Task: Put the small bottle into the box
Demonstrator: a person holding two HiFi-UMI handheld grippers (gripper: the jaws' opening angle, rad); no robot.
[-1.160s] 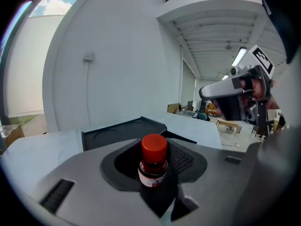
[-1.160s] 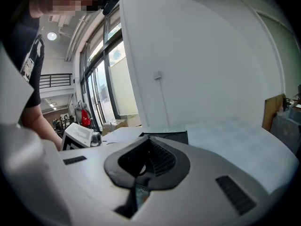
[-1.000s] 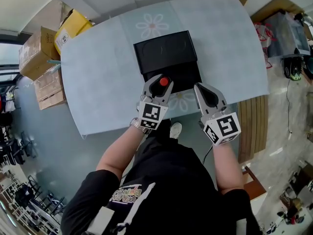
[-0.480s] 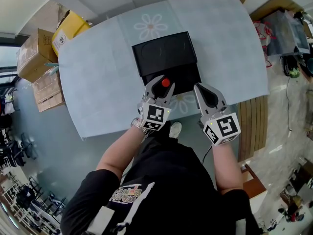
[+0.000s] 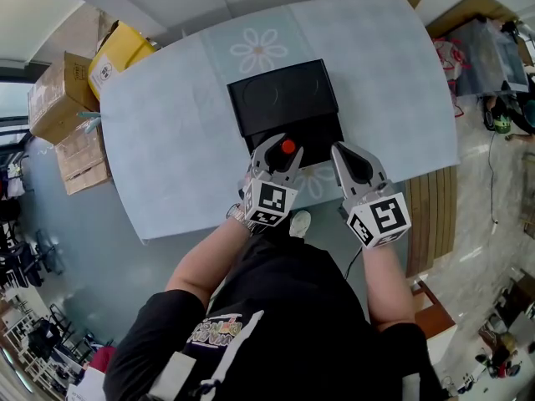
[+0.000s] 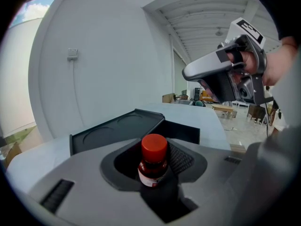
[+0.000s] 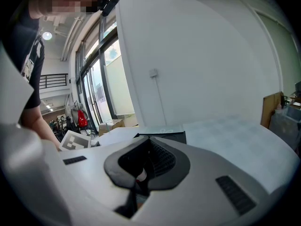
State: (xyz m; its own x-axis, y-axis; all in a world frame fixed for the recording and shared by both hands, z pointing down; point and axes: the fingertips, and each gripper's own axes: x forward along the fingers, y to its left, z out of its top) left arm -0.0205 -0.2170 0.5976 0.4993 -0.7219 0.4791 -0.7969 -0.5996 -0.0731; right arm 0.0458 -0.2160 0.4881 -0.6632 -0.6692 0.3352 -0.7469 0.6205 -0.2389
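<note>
Across the middle of the head view lies the counter (image 5: 167, 115), covered by a pale blue cloth printed with white daisies. On the floor off its far left corner we see stacked cardboard cartons (image 5: 63, 90) and a yellow carton (image 5: 121, 44).

At the centre of the counter sits the black box (image 5: 284, 98), open. Its lid lies flat on the far side with two round shapes pressed into it, and the dark cavity is on the near side, closest to us.

We hold both grippers side by side at the near edge of the counter. Our left gripper (image 5: 281, 150) reaches over the near part of the box. Its jaws are clamped on the small bottle (image 6: 153, 166), which stands upright between them. Our right gripper (image 5: 347, 153) hangs just right of the left one, over the cloth beside the box's near right corner. Its jaws are pressed together with nothing between them.

The small bottle has a red cap, a brown body and a white label. From above, its cap shows against the box's near cavity, but we cannot tell how high over the box it is.
</note>
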